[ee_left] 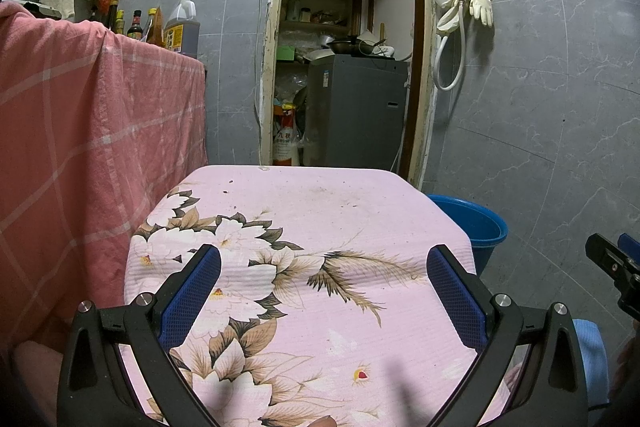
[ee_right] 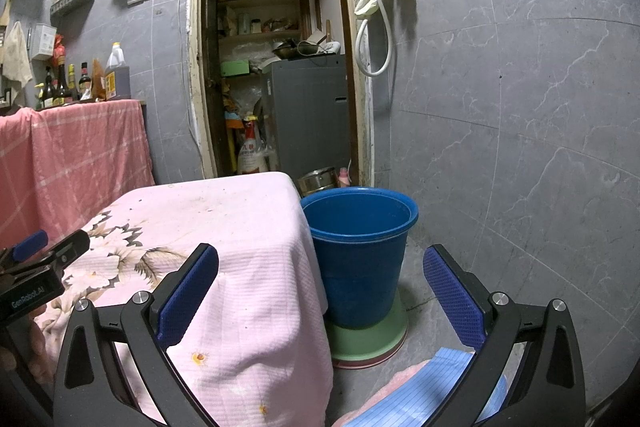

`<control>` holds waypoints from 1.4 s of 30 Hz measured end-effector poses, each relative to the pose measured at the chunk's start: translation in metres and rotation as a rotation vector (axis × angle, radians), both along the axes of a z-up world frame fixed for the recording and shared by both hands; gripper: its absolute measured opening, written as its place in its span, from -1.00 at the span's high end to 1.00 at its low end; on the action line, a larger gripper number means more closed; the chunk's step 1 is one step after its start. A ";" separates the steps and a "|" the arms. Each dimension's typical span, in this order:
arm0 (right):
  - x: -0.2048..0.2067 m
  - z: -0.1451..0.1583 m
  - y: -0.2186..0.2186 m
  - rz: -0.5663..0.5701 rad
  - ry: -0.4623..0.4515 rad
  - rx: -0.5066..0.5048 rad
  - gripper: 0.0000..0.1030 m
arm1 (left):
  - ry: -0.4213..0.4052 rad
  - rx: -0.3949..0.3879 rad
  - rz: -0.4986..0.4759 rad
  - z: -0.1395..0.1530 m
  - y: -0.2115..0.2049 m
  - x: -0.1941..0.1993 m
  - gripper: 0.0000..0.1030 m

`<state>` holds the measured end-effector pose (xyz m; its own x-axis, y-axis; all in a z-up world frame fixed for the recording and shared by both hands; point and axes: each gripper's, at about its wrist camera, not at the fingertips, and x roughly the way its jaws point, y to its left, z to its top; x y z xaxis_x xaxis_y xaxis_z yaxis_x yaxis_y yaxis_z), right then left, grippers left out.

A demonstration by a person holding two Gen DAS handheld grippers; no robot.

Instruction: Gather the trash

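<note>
2 grippers hover with fingers spread wide, nothing between them — the left gripper [ee_left: 324, 259] over the pink floral cloth [ee_left: 320, 227], the right gripper [ee_right: 320, 259] past its corner, facing the blue bucket [ee_right: 360, 255] on a green base [ee_right: 368, 343] just beside the cloth.

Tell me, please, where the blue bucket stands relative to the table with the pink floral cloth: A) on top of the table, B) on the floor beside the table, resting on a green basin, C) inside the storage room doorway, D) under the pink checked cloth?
B: the blue bucket sits on a green basin on the floor, right beside the table's pink floral cloth.
</note>
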<state>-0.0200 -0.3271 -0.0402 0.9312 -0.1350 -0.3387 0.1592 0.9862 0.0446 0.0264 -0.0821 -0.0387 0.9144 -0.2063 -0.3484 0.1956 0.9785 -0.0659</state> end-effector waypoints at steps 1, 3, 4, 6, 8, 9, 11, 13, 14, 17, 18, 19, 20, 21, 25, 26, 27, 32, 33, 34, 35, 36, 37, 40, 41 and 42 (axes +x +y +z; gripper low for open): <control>0.000 0.000 0.000 0.000 0.000 0.000 -1.00 | 0.000 0.000 0.000 0.000 0.000 0.000 -0.96; 0.000 0.000 0.000 0.000 0.001 0.001 -1.00 | 0.000 0.002 0.000 0.000 0.000 0.000 -0.96; 0.000 0.000 0.000 0.001 0.000 0.001 -1.00 | -0.001 0.002 -0.001 0.000 0.000 0.000 -0.96; 0.000 0.000 0.000 0.000 0.000 0.000 -1.00 | 0.000 0.002 0.000 0.000 -0.001 0.000 -0.96; 0.000 0.000 0.000 0.001 0.001 0.002 -1.00 | 0.000 0.002 0.000 0.000 0.000 0.000 -0.96; 0.000 0.000 0.000 0.000 0.000 0.001 -1.00 | 0.000 0.002 -0.001 -0.001 0.000 0.000 -0.96; 0.000 0.000 0.000 0.000 0.000 0.001 -1.00 | 0.001 0.002 0.000 0.000 0.000 0.000 -0.96; 0.000 0.000 0.000 0.000 0.001 0.001 -1.00 | 0.001 0.002 0.000 0.000 0.000 0.000 -0.96; 0.000 0.000 0.000 0.000 0.000 0.001 -1.00 | 0.001 0.001 -0.001 0.000 0.000 0.001 -0.96; 0.000 0.000 0.000 0.000 0.001 0.002 -1.00 | 0.001 0.002 -0.001 0.000 0.000 0.000 -0.96; 0.000 0.000 0.000 0.000 0.001 0.002 -1.00 | 0.001 0.002 -0.001 -0.001 0.001 0.000 -0.96; 0.000 0.000 0.001 -0.001 0.001 0.002 -1.00 | 0.001 0.002 -0.002 0.000 0.000 0.001 -0.96; 0.000 0.000 0.001 -0.001 0.002 0.002 -1.00 | 0.001 0.002 -0.002 0.000 0.000 0.001 -0.96; 0.000 0.000 0.001 0.000 0.002 0.003 -1.00 | 0.001 0.002 -0.001 0.000 0.000 0.001 -0.96; 0.000 0.000 0.001 0.000 0.001 0.002 -1.00 | 0.001 0.001 -0.002 -0.001 0.000 0.000 -0.96; 0.000 0.000 0.001 -0.001 0.001 0.002 -1.00 | 0.001 0.002 -0.001 0.000 0.000 0.001 -0.96; 0.000 0.000 0.001 -0.001 0.000 0.002 -1.00 | 0.001 0.002 -0.001 0.000 0.000 0.001 -0.96; 0.000 0.000 0.000 -0.002 0.000 0.002 -1.00 | 0.009 0.007 -0.001 -0.001 0.000 0.001 -0.96; 0.000 0.000 0.000 -0.001 0.001 0.003 -1.00 | 0.007 0.011 0.000 -0.002 0.000 0.000 -0.96; 0.000 0.000 0.000 0.000 0.002 0.003 -1.00 | 0.005 0.016 0.000 -0.002 -0.001 -0.001 -0.96; 0.000 0.000 0.000 -0.001 0.001 0.003 -1.00 | 0.005 0.021 -0.002 -0.004 -0.001 -0.001 -0.96; 0.000 0.000 0.000 -0.001 0.000 0.002 -1.00 | 0.006 0.027 -0.001 -0.005 -0.002 -0.002 -0.96; 0.000 0.000 0.000 0.000 0.001 0.002 -1.00 | 0.006 0.030 0.001 -0.005 -0.002 -0.002 -0.96; 0.000 0.000 0.000 -0.001 0.000 0.002 -1.00 | 0.003 0.032 0.007 -0.006 0.001 -0.001 -0.96; 0.000 0.000 0.000 -0.001 0.001 0.003 -1.00 | 0.003 0.032 0.007 -0.007 0.001 -0.001 -0.96; 0.000 0.000 -0.001 -0.001 0.002 0.004 -1.00 | 0.004 0.032 0.007 -0.006 0.003 0.002 -0.96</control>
<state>-0.0197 -0.3277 -0.0405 0.9305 -0.1342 -0.3409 0.1599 0.9860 0.0483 0.0279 -0.0789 -0.0446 0.9142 -0.1888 -0.3586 0.1890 0.9814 -0.0350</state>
